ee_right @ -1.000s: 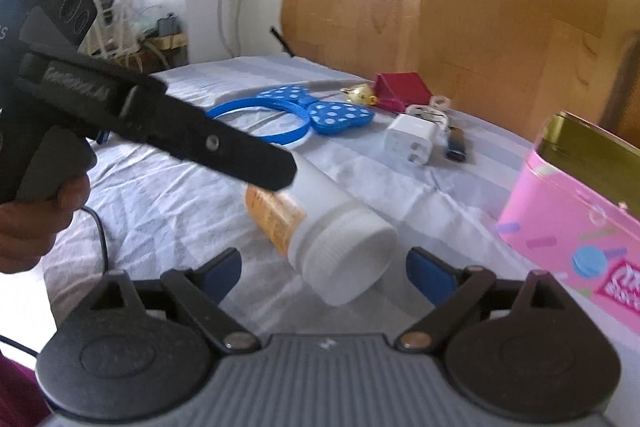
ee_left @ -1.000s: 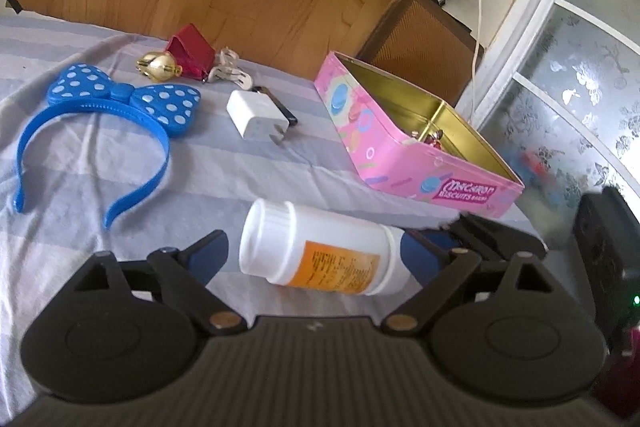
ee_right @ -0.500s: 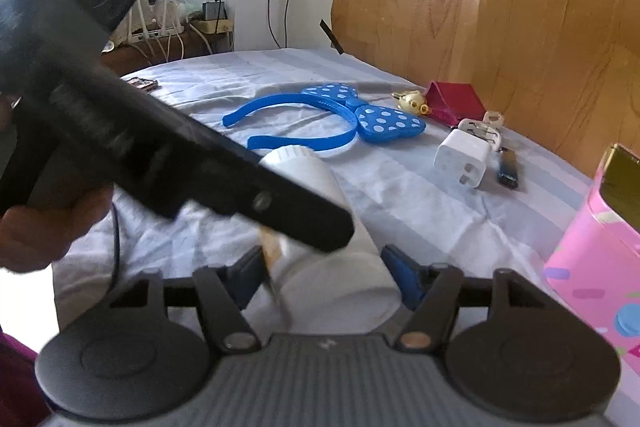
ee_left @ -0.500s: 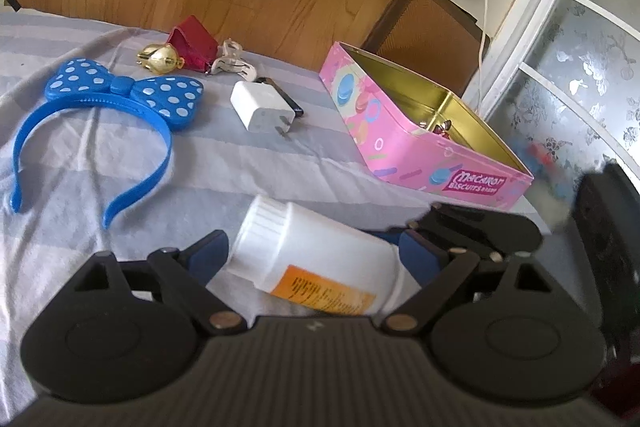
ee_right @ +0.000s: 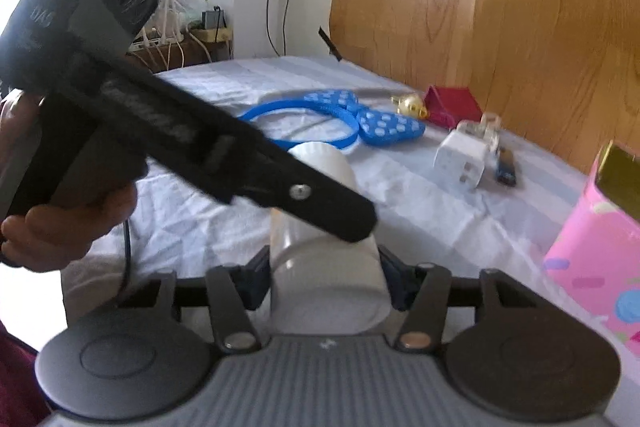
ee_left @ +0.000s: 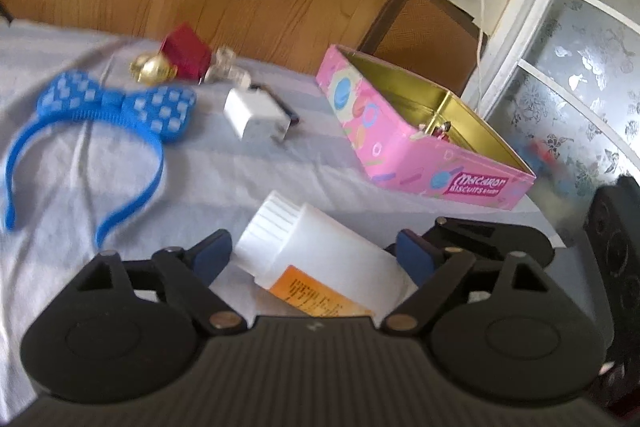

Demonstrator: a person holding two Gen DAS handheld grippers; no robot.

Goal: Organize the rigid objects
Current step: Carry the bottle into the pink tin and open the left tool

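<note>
Bottle (ee_right: 324, 247), white plastic with an orange label, lies on its side on the striped cloth (ee_left: 224, 187) and sits clamped at its base end between the blue pads (ee_right: 394, 287) of the right gripper (ee_right: 326, 283); both pads press its walls, so that grip looks closed on it. Its ribbed cap end points away from those fingers, toward the blue headband (ee_right: 340, 123).

In the left wrist view the same bottle (ee_left: 316, 259) lies crosswise between the fingers of the left gripper (ee_left: 316, 255), cap near the left pad and body running toward the right pad. The pads stand spread wider than the bottle and touch nothing, so this gripper is released. Its black body crosses the right wrist view above the bottle, held in the person's hand (ee_right: 76, 223).

Beyond the left fingertips, ahead and to their right, stands the open pink biscuit tin (ee_left: 420, 155), with some small items already in its gold interior. Ahead and to their left lie a white charger (ee_left: 252, 115), a gold trinket (ee_left: 152, 69), a red box (ee_left: 186, 51) and the headband (ee_left: 100, 131).

By my judgement the step in hand is picking up the bottle, with the grasp just secured. The next move likely calls for lifting it clear of the cloth, carrying it over the tin's near wall and laying it lengthwise inside, with the left gripper kept out of the path.
</note>
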